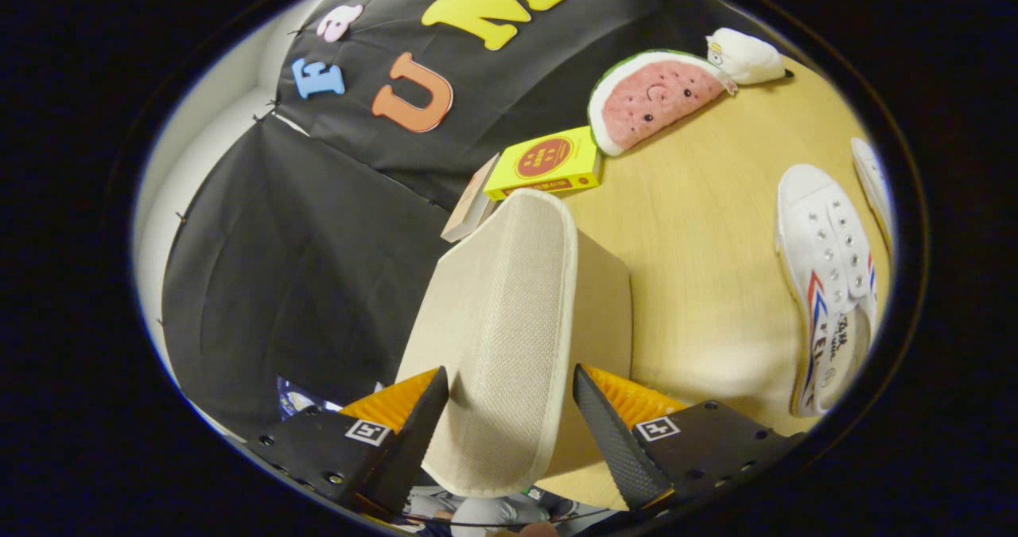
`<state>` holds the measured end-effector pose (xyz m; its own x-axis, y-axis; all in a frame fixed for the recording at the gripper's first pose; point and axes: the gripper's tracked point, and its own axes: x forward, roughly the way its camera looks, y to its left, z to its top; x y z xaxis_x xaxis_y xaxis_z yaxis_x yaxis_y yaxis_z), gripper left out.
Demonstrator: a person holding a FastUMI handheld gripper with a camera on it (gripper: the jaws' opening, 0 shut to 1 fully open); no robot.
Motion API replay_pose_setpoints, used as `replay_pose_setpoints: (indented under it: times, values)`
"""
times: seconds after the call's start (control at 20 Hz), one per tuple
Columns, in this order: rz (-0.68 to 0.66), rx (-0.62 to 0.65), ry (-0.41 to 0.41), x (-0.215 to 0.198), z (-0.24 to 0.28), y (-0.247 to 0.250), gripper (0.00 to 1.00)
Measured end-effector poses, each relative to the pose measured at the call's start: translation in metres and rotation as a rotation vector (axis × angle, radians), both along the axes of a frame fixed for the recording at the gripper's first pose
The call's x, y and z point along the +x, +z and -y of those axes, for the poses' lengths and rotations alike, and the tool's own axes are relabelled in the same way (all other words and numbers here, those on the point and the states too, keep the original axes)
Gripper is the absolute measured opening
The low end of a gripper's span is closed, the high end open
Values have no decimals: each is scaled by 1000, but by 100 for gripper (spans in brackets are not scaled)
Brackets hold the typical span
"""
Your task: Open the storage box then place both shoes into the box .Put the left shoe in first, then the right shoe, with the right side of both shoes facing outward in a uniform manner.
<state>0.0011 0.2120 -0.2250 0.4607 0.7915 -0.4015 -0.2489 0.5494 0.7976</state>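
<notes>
Tool (509, 410) spread apart, its fingers flanking the raised fabric lid (509, 314) of the box (600, 306); contact with the lid cannot be confirmed. Box stands on the tabletop (700, 227). One shoe (827, 282) lies beside the box, a second (873, 179) at the tabletop edge. Yellow carton (549, 163), watermelon plush (656, 95) beyond.

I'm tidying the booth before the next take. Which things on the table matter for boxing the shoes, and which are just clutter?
For the job:
- storage box, its fabric lid raised between the jaws of the gripper
- white shoe with striped side
- second white shoe beyond it, partly seen

Lying about:
- watermelon plush
- white plush
- yellow box
</notes>
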Motion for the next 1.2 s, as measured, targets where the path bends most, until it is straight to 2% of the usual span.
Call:
replay_pose_setpoints:
  times: [0.1,0.2,0.25,0.4,0.5,0.8,0.95,1.2]
  values:
    - [-24,32,-2,3,-1,6,93]
    - [-35,34,-27,7,8,7,76]
    - [-40,35,-33,8,11,10,73]
    - [-14,23,-90,17,30,22,31]
    - [-11,0,-73,14,29,31,3]
    - [48,-66,-83,16,23,72,0]
    - [84,-149,-89,13,13,96,0]
    - [199,-203,-80,5,-30,169,0]
